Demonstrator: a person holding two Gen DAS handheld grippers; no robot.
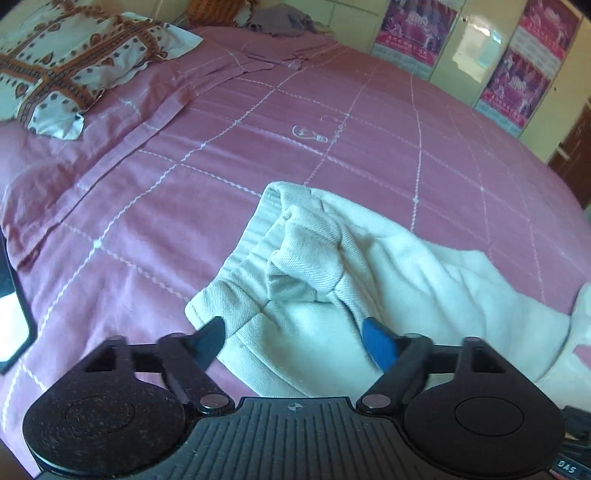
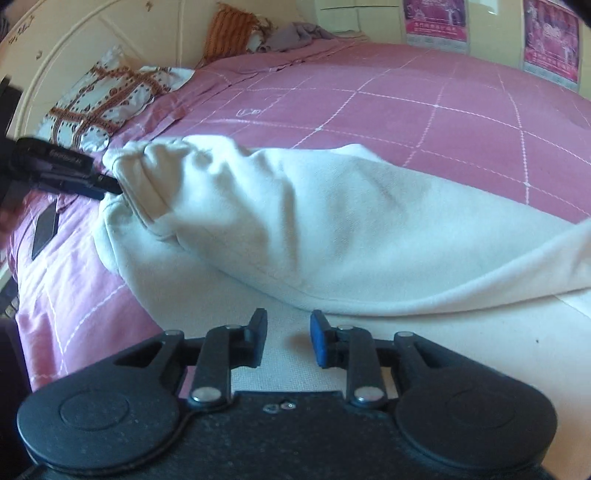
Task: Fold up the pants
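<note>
Cream-white pants [image 1: 332,280] lie bunched on the pink bedspread [image 1: 166,206]. My left gripper [image 1: 295,338] is open, its fingers straddling the waistband end of the pants. In the right wrist view the left gripper [image 2: 110,188] touches the waistband at the left edge of the pants [image 2: 295,221]. My right gripper [image 2: 288,338] is open with a narrow gap, hovering over flat white cloth below a thick fold of the pants. It grips nothing.
A patterned pillow [image 1: 62,66] lies at the head of the bed. A grey garment [image 1: 280,20] sits at the far edge. Wardrobe doors with pink posters [image 1: 517,66] stand behind. A dark flat object [image 2: 44,229] lies on the bed at left.
</note>
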